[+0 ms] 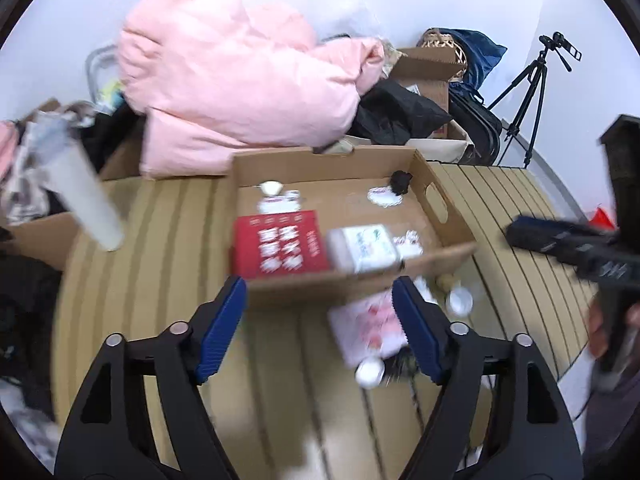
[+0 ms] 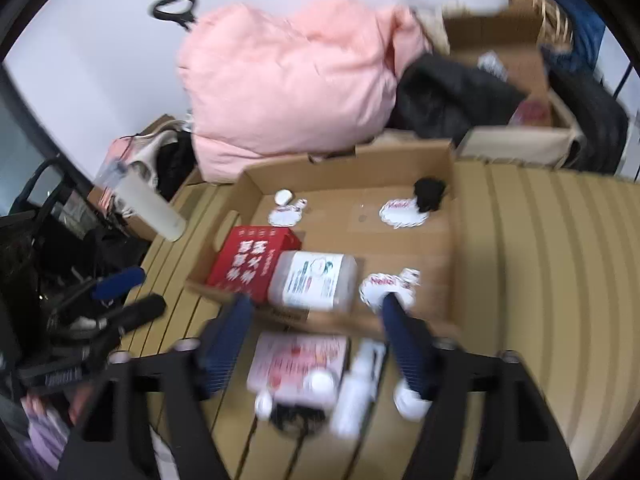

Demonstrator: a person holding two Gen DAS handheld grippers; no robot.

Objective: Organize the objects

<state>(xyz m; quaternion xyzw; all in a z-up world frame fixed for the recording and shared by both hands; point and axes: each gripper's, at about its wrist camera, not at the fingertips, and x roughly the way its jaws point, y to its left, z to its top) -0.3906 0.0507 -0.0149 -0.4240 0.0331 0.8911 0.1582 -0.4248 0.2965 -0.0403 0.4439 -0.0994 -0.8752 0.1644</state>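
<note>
A shallow cardboard tray [image 1: 436, 200] [image 2: 450, 240] lies on the tan slatted table. In it are a red box [image 1: 280, 242] [image 2: 250, 262], a clear container with a white label [image 1: 362, 248] [image 2: 314, 280], a black clump [image 1: 401, 182] [image 2: 429, 194] and white stickers. In front of the tray lie a pink-patterned packet [image 1: 370, 326] [image 2: 298, 364], white caps and a white bottle [image 2: 358, 390]. My left gripper [image 1: 320, 330] is open and empty above the table before the tray. My right gripper [image 2: 316, 340] is open and empty above the packet. Both views are blurred.
A pink duvet [image 1: 236, 76] [image 2: 292, 80], black clothing and open cardboard boxes [image 1: 430, 72] pile up behind the tray. A pale cylinder [image 1: 86, 200] [image 2: 150, 206] stands at the left. A tripod [image 1: 528, 92] stands at the back right. The table edge curves at the right.
</note>
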